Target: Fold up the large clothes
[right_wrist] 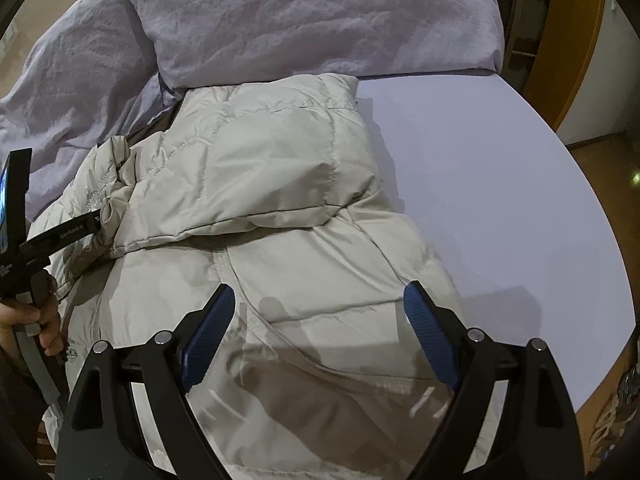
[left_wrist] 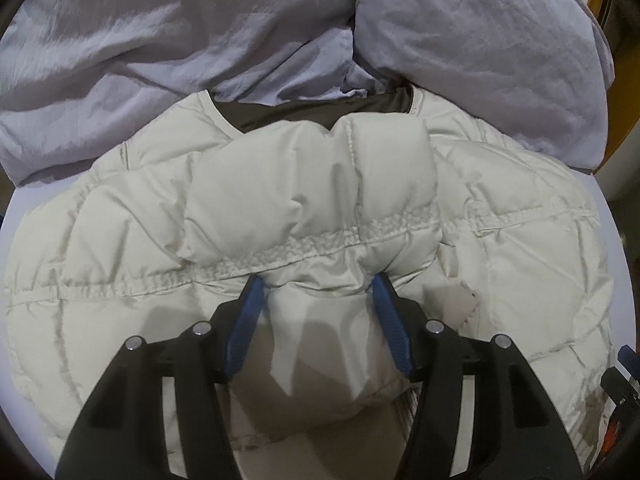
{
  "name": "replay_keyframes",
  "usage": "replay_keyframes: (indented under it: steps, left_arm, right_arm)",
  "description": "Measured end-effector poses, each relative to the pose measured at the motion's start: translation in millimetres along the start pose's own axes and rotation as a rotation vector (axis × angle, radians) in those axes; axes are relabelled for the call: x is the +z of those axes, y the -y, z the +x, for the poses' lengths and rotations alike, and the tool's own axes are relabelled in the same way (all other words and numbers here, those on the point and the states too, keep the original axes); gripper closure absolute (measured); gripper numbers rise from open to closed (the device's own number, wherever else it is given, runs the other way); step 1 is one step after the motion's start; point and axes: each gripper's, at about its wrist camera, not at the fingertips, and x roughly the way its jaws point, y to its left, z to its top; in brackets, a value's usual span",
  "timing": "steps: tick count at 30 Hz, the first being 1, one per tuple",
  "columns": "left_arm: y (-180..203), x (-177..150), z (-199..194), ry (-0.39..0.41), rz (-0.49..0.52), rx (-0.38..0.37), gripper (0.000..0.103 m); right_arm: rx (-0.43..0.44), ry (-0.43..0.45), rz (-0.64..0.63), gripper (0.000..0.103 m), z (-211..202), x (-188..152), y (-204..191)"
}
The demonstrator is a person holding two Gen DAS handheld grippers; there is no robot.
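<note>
A cream quilted puffer jacket (left_wrist: 120, 240) lies on a pale lilac bed sheet (right_wrist: 480, 184). In the left wrist view my left gripper (left_wrist: 318, 286) is shut on the jacket's puffy sleeve (left_wrist: 312, 184), with the cuff bunched between the blue pads (left_wrist: 248, 312). The sleeve lies folded over the jacket body, near the dark lining at the collar (left_wrist: 288, 114). In the right wrist view my right gripper (right_wrist: 320, 296) is open and empty, just above the jacket (right_wrist: 320, 256). The other sleeve (right_wrist: 256, 168) lies folded across the body. The left gripper (right_wrist: 100, 216) shows at the left edge.
A rumpled lilac duvet (left_wrist: 140, 52) and a pillow (right_wrist: 320, 20) lie at the head of the bed, touching the jacket's top. Bare sheet lies right of the jacket. A wooden floor (right_wrist: 600, 168) and door frame (right_wrist: 568, 40) lie beyond the bed's right edge.
</note>
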Motion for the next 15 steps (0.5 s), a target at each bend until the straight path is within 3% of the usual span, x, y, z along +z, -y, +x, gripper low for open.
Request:
replay_keyframes:
  steps: [3, 8, 15]
  left_arm:
    - [-11, -7, -22, 0.02, -0.028, -0.052, 0.047]
    - [-38, -42, -68, 0.069, -0.049, -0.066, 0.043]
    - [-104, -134, -130, 0.079, -0.161, -0.004, 0.041]
  right_arm:
    - [0.007, 0.009, -0.005, 0.015, -9, -2, 5]
    - [0.022, 0.011, -0.031, 0.015, -22, -15, 17]
    - [0.04, -0.014, -0.046, 0.015, -36, -49, 47]
